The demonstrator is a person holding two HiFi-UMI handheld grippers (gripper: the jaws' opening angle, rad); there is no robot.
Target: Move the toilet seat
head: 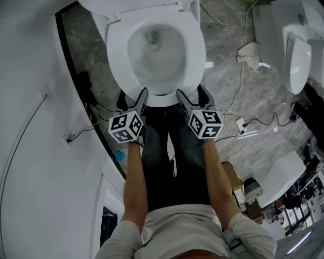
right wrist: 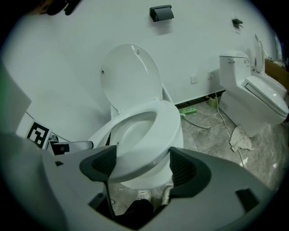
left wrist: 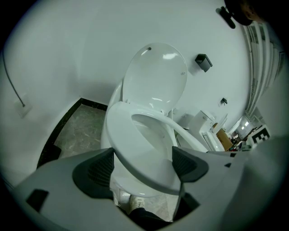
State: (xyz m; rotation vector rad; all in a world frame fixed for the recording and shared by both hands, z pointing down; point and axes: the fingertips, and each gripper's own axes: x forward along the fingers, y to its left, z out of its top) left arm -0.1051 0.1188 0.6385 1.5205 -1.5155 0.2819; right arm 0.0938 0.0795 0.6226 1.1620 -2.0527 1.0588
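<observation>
Lid point(head: 126, 7) behind toilet seat point(left wrist: 121, 131): cut off by the head view's top edge. Left tongs point(left wrist: 144, 167) and right tongs point(right wrist: 142, 165) straddle the seat's front; pad contact vs gap not resolvable. Bowl base under the seat is hidden by the tongs' bodies. Second toilet point(head: 298, 55), right of the seat: clipped. Clutter point(head: 298, 200) beyond it: too small to identify.

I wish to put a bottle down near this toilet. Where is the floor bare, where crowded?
Bare: the floor strip between the toilet bowl and the black skirting. Crowded: right of the bowl, cables and a rag; at its front, the left claw and right claw.
</observation>
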